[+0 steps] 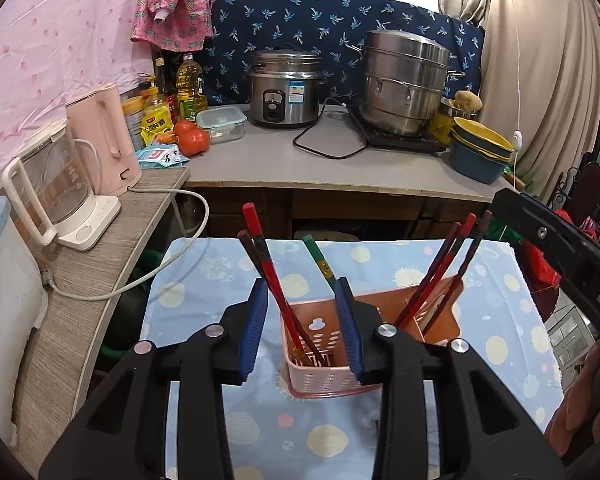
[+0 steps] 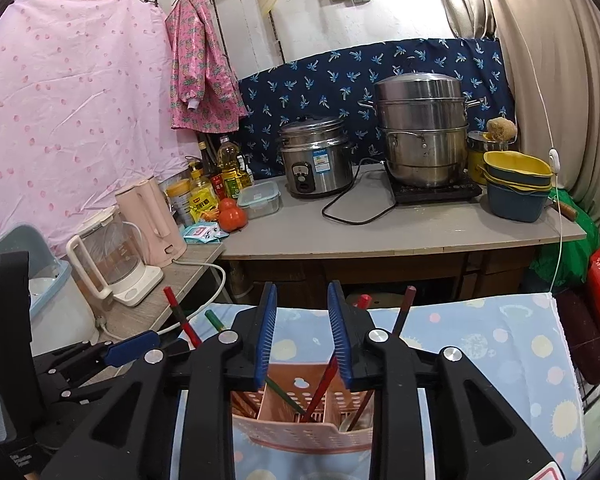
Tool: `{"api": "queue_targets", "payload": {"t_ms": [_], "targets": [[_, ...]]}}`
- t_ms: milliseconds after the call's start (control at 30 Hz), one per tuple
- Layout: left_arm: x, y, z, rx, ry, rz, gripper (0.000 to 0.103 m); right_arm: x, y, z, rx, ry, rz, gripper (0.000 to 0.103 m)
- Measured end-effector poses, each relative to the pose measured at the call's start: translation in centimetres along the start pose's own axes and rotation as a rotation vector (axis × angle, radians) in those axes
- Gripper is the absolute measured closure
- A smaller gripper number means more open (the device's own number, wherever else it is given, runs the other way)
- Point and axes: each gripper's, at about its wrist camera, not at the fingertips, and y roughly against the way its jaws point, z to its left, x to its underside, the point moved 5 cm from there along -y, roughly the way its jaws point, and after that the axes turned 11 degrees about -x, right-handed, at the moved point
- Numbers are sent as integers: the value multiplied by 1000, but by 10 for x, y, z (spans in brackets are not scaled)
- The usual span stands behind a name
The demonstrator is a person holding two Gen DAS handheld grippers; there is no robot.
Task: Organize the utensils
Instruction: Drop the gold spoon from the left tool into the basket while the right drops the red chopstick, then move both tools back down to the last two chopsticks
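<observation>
my left gripper has its fingers spread, empty, around the leaning red lacquered chopsticks in the pink perforated plastic utensil basket at lower centre; my right gripper, fingers also spread, hovers above it.

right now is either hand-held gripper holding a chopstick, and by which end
Neither. The left hand-held gripper and right hand-held gripper are both open, empty; the chopsticks stand in the pink holder.
</observation>
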Motion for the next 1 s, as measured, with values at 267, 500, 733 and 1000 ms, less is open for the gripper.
{"api": "queue_targets", "payload": {"t_ms": [267,500,733,1000], "targets": [[13,16,-1,6,0,-1,70,13,19,11,-3,27,10,73],[30,36,-2,12,0,2,70,34,41,15,0,30,34,72],[55,53,2,18,4,15,70,67,64,16,9,25,76,72],[91,73,-1,18,-4,32,69,118,93,20,28,33,139,72]]}}
